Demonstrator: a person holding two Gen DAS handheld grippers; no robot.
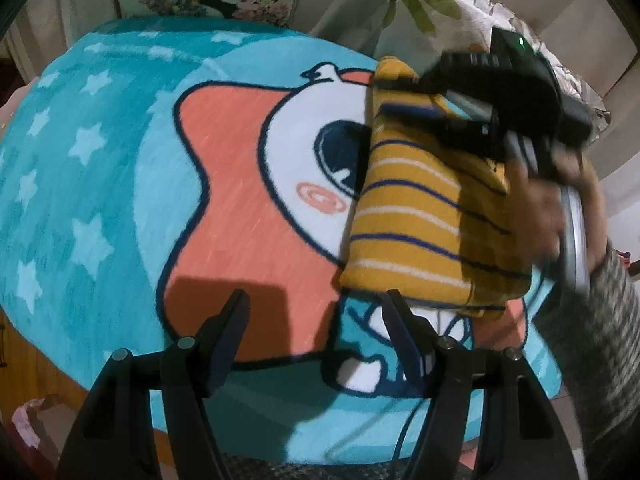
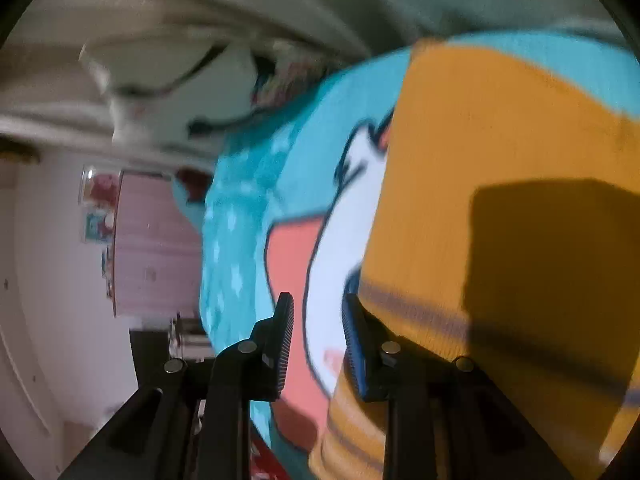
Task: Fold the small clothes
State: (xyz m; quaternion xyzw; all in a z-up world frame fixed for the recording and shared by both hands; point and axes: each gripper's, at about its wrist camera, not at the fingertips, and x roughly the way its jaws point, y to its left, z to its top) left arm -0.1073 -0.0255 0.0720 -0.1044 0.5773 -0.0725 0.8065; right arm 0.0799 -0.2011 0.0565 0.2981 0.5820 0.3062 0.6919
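We have the mustard striped garment (image 1: 416, 216) folded into a narrow stack on the cartoon blanket (image 1: 120, 184). Right gripper (image 1: 404, 98) lies over its top edge, likely flattening; fingers apart, pinching nothing. Left gripper (image 1: 316, 320) hovers spread, empty, near the bottom hem.

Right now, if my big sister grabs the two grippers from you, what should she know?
Left gripper: open, holding nothing, above the blue cartoon rug.
Right gripper: open, nothing between its fingers; one finger rests against the yellow striped garment. The right hand holds it over the garment's far end.
Garment: lies on the rug's right side, already folded into a narrow stack.
Done: at least one fold, judging by the layered edges.
Left: probably one more fold, or just tidy it and set it aside. The pictures are blurry, so check the edges first.
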